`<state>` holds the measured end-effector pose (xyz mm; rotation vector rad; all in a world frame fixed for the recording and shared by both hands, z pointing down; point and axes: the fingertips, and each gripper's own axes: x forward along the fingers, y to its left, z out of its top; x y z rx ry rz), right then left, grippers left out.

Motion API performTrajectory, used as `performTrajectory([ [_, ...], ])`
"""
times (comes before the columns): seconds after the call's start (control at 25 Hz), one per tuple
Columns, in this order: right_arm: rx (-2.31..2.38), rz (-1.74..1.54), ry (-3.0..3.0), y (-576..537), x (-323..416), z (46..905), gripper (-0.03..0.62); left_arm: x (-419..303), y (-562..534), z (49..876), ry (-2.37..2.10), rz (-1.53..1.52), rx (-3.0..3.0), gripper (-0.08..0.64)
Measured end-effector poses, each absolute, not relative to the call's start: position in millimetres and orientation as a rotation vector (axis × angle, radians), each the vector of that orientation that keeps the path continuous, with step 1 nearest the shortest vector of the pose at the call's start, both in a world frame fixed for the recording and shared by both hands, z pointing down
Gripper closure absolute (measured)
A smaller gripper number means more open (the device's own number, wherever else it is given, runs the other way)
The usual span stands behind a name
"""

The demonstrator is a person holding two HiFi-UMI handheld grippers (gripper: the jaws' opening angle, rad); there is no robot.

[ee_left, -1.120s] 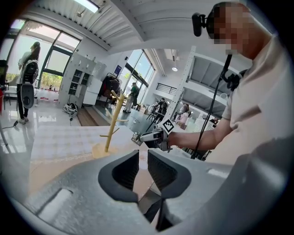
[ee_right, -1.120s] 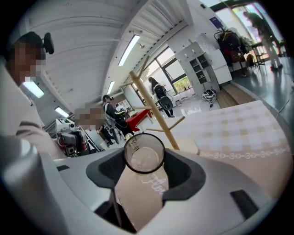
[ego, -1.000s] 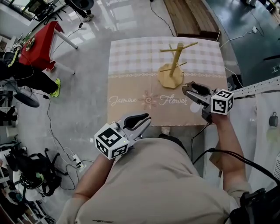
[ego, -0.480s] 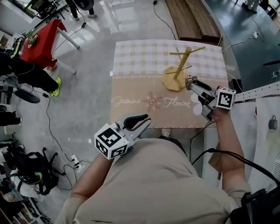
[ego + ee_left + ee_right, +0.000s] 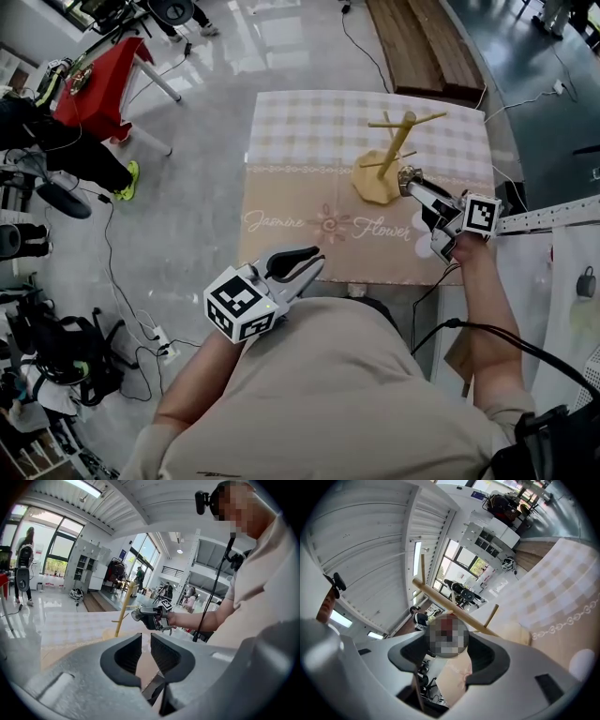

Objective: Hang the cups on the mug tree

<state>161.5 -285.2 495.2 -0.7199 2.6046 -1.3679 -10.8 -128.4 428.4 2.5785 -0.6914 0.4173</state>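
- The left gripper sits nearest, at 6 o'clock of the table and just off its near edge. Its fingers stand a narrow gap apart with nothing between them.
- Across the cloth at 3 o'clock, the right gripper is held over the table's right side. Its jaws are spread wide, and a small round body fills the gap in the right gripper view. I take this to be the cup, clamped across its width.
- The cup hangs in the air, off the cloth, just beside the foot of the mug tree, at about 3 o'clock of its base. Its handle does not show in any view.
- The mug tree stands upright on the far right part of the table. Its pegs are bare, so no cup is hung yet.
- Handling, as a judgement: the cup looks small, stiff and light, with a smooth wall that could slip between the pads. It would probably chip if knocked on a peg.
- The body grip seems right — it leaves the handle free to thread over a peg — but the handle must face the tree first.
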Motion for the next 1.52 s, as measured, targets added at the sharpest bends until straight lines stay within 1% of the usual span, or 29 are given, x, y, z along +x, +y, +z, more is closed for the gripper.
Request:
performTrajectory([
  [0.92,-0.507,-1.383,2.563,-323.8,148.1,514.6,0.322,37.7,-127.8,431.0,-0.842,0.439,2.506,0.515],
  [1.32,-0.492,-1.353,2.545,-324.1,149.6,515.8,0.322,64.9,-121.4,437.8,-0.842,0.455,2.475,0.515],
  [1.52,-0.524,-1.37,2.501,-322.0,162.8,525.3,0.313,72.9,-118.0,441.9,-0.839,0.467,2.461,0.515],
])
